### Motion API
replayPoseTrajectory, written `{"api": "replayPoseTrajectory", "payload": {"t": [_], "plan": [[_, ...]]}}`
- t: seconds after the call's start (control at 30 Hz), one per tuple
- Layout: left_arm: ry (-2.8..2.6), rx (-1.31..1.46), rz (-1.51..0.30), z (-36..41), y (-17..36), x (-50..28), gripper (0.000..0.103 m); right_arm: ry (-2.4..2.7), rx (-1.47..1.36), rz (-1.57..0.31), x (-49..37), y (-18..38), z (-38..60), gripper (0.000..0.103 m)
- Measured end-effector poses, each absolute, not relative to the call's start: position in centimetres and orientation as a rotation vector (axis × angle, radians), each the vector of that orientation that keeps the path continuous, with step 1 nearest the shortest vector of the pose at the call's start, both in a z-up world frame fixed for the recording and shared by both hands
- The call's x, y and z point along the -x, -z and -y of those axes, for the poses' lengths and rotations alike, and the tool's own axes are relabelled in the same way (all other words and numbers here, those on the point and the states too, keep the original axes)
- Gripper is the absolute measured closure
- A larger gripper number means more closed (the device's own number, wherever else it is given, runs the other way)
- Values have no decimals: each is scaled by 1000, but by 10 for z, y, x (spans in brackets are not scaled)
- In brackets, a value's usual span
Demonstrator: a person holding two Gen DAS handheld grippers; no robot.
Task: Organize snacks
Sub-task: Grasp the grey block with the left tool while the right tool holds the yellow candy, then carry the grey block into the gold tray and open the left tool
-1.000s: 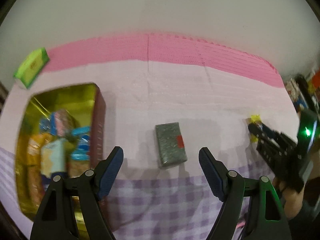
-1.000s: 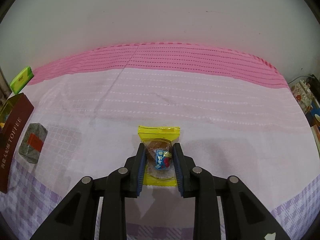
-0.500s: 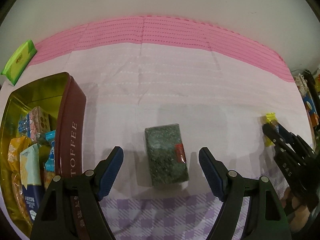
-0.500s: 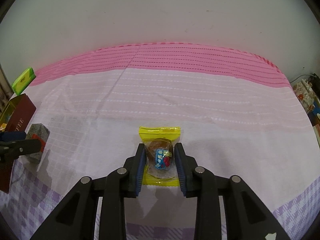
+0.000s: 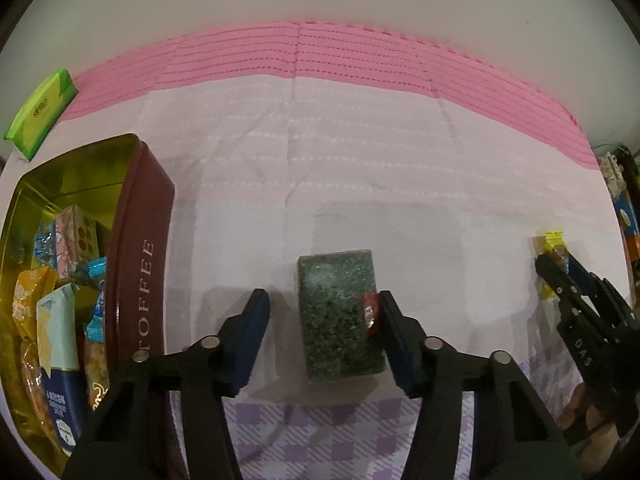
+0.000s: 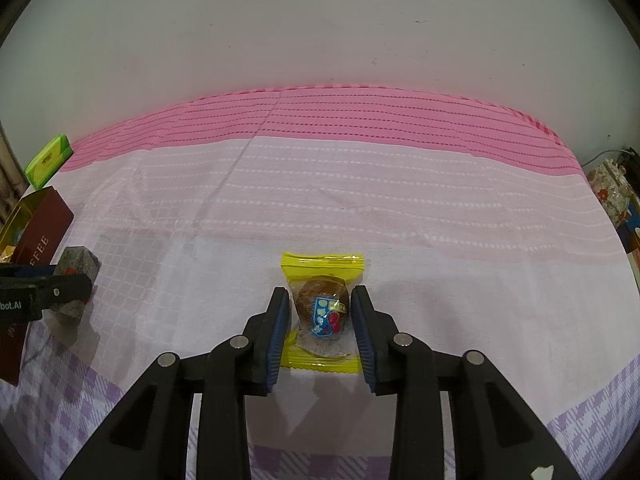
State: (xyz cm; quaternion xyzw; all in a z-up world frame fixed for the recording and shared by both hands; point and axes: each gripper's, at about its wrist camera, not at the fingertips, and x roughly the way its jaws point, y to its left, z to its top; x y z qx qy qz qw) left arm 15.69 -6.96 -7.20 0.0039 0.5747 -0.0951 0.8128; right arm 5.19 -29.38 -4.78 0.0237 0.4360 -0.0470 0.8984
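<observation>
Here the grey-green packet (image 5: pixel 339 316) is seen lying on the tabletop (image 5: pixel 360 184) between the closing jaws of the left claw (image 5: pixel 320 334), one pad at its red label, the other just clear. The yellow-wrapped snack (image 6: pixel 322 312) lies between the right claw's (image 6: pixel 320 330) opening jaws, not pinched.

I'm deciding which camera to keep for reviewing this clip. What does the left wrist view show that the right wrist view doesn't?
Only the left wrist view: the snacks packed inside the toffee tin, and the left gripper closing around the grey speckled packet, a gap left at one finger.

Only the right wrist view: the whole yellow-wrapped snack lying between the right gripper fingers as they open.

Both: tin, grey packet, yellow snack, green pack, pink cloth.
</observation>
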Motion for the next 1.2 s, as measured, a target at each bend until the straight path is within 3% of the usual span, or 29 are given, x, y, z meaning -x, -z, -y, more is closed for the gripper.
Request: {"api": "replayPoseTrajectory", "payload": {"t": [0.07,0.13,0.7,1.2], "plan": [[206,-18,-1219,71,71,-156,63,97,-49,-903,-52,48,294,71],[208,-43,-1214,73,72,-156,66,97,-49,-903,-52,48,294,71],[262,-49,-1186,71,60,-139,67,97,-50,-903,-52,48,293,71],[240,-15,-1081,30,-6,-127,67,94,-46,-904,-53,48,290,69]]}}
